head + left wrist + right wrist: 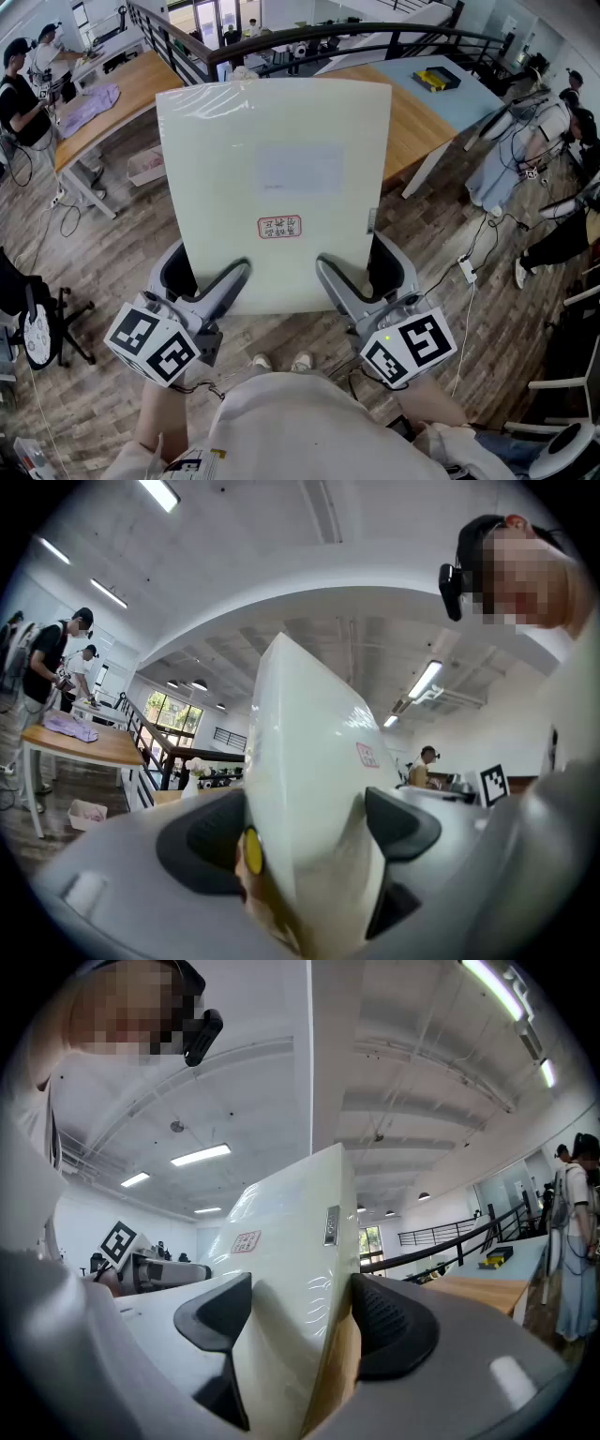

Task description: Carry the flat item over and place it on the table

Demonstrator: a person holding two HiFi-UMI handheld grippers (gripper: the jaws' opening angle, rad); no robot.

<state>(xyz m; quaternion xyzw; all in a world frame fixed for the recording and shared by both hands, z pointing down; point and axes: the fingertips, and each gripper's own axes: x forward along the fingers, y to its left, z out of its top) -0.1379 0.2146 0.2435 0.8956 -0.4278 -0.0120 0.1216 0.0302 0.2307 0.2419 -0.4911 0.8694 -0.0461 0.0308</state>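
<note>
A large flat cream board [281,159], wrapped in glossy film with a small red-framed label [279,226], hangs level in front of me, above the floor. My left gripper [206,274] is shut on its near edge at the left, and my right gripper [359,267] on the same edge at the right. In the left gripper view the board [309,733] fills the gap of the left gripper [305,832], with both dark pads against it. The right gripper view shows the board [291,1232] clamped the same way in the right gripper [305,1316]; its brown back faces the right pad.
A wooden table [122,89] with a lilac cloth [89,105] stands at the far left. Another wooden table [422,117] lies behind the board, with a pale blue top [469,89] and a dark railing [328,37] beyond. People stand on both sides; cables and a box [145,167] lie on the floor.
</note>
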